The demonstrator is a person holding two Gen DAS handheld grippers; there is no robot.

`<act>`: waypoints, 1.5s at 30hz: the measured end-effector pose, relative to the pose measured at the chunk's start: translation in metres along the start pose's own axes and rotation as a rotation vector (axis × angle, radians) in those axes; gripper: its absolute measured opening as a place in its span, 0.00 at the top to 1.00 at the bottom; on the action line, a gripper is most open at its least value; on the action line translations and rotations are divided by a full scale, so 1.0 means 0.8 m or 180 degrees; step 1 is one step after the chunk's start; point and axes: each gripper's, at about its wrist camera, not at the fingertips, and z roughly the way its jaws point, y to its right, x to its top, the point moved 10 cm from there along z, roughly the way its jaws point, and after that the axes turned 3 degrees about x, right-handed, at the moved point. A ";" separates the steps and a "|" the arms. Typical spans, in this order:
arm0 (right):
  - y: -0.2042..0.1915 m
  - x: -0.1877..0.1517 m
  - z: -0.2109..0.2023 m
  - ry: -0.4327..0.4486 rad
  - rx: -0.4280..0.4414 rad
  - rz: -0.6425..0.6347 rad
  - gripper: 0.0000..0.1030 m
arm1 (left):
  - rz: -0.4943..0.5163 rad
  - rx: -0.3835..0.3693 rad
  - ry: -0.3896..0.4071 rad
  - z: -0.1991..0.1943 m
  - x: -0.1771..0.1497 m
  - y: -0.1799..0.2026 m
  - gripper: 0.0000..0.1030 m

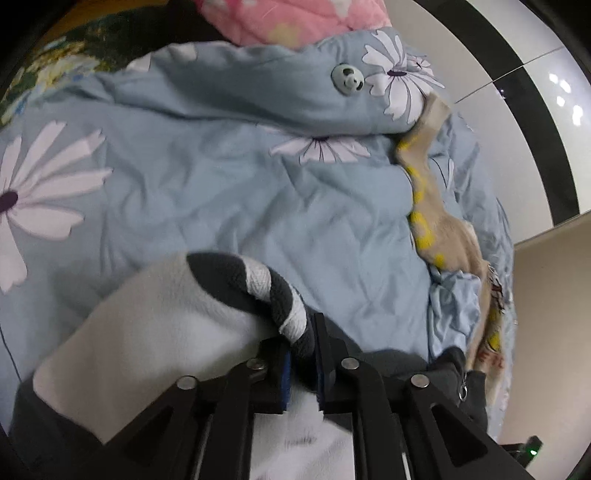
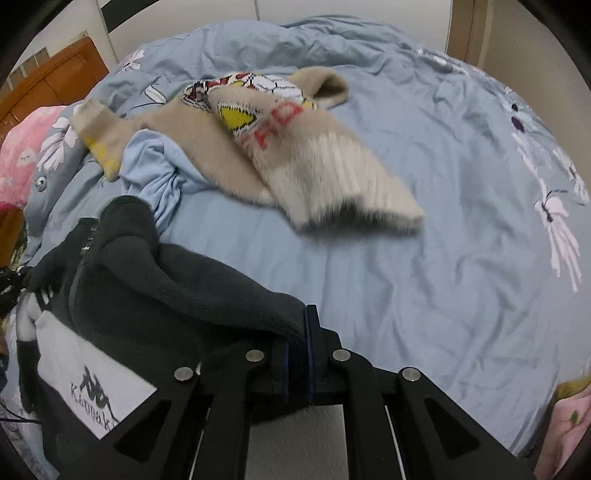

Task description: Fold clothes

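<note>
Item: dark grey and white fleece jacket [image 2: 122, 295], printed logo on a white panel, zip visible. Location: near edge of the bed [image 2: 424, 277], lifted and slung between the two claws, not laid flat.

Left claw [image 1: 301, 354]: jaws nearly together, clamped on the jacket's striped grey-and-white ribbed cuff or hem [image 1: 258, 280]; white fleece spreads out to the left of it.

Right claw [image 2: 297, 354]: jaws drawn close, clamped on a dark fleece edge of the same jacket; the cloth runs away leftward in a sagging fold.

Item: beige knitted sweater [image 2: 280, 147] with red, yellow and white pattern. Location: middle of the bed, crumpled, one sleeve thrown out to the left; blurred in the right wrist view. Not folded.

Item: pale blue garment [image 2: 155, 173]. Location: bunched partly beneath the sweater. Not folded.

Other: pale blue flowered duvet [image 1: 221, 177], pink quilt [image 1: 291, 18] at the far end.

Progress, by judgement: no finished folded stack shows in either view. The jacket is held at two points, a state fitting either spreading it out or carrying one edge over for a fold; which one cannot be told. Sweater and blue garment remain to be folded.
</note>
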 end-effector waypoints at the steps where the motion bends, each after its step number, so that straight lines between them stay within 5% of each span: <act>1: -0.001 -0.004 -0.005 0.0005 0.0031 0.0003 0.94 | -0.0007 -0.0036 -0.0016 -0.006 -0.005 0.000 0.80; 5: -0.007 -0.015 -0.030 0.0045 0.0060 -0.0151 0.86 | 0.0216 -0.0067 0.0009 -0.045 -0.014 0.005 0.64; 10: -0.017 0.007 -0.073 0.0263 0.0055 -0.0322 0.62 | 0.0874 0.0081 0.0269 -0.091 0.000 0.044 0.48; 13: -0.036 0.032 -0.084 0.0331 0.0204 -0.0372 0.60 | 0.1326 0.0140 0.0277 -0.078 0.002 0.091 0.45; 18: -0.104 0.064 -0.035 0.0089 0.0540 -0.0645 0.58 | 0.1814 0.0005 -0.0080 -0.006 -0.026 0.155 0.42; 28: -0.138 0.056 0.048 -0.0417 0.0639 -0.0747 0.57 | 0.2008 -0.0268 -0.0562 0.059 -0.083 0.185 0.42; 32: -0.145 0.049 0.043 -0.0446 0.0731 -0.0732 0.63 | 0.2039 -0.0352 -0.0592 0.054 -0.098 0.188 0.45; 33: -0.146 0.047 0.041 -0.0450 0.0722 -0.0745 0.76 | 0.2066 -0.0357 -0.0591 0.052 -0.101 0.188 0.50; 35: -0.149 0.044 0.030 -0.0417 0.0720 -0.0753 0.90 | 0.2150 -0.0349 -0.0534 0.044 -0.107 0.190 0.79; 37: -0.152 0.042 0.017 -0.0365 0.0744 -0.0753 0.94 | 0.2263 -0.0315 -0.0479 0.035 -0.118 0.192 0.88; 41: -0.162 0.034 -0.039 -0.0041 0.0822 -0.0775 0.94 | 0.2532 -0.0265 -0.0193 -0.001 -0.138 0.199 0.89; 45: -0.180 -0.020 -0.102 0.0267 0.0899 -0.0973 0.94 | 0.2496 -0.0225 -0.0270 -0.008 -0.163 0.177 0.89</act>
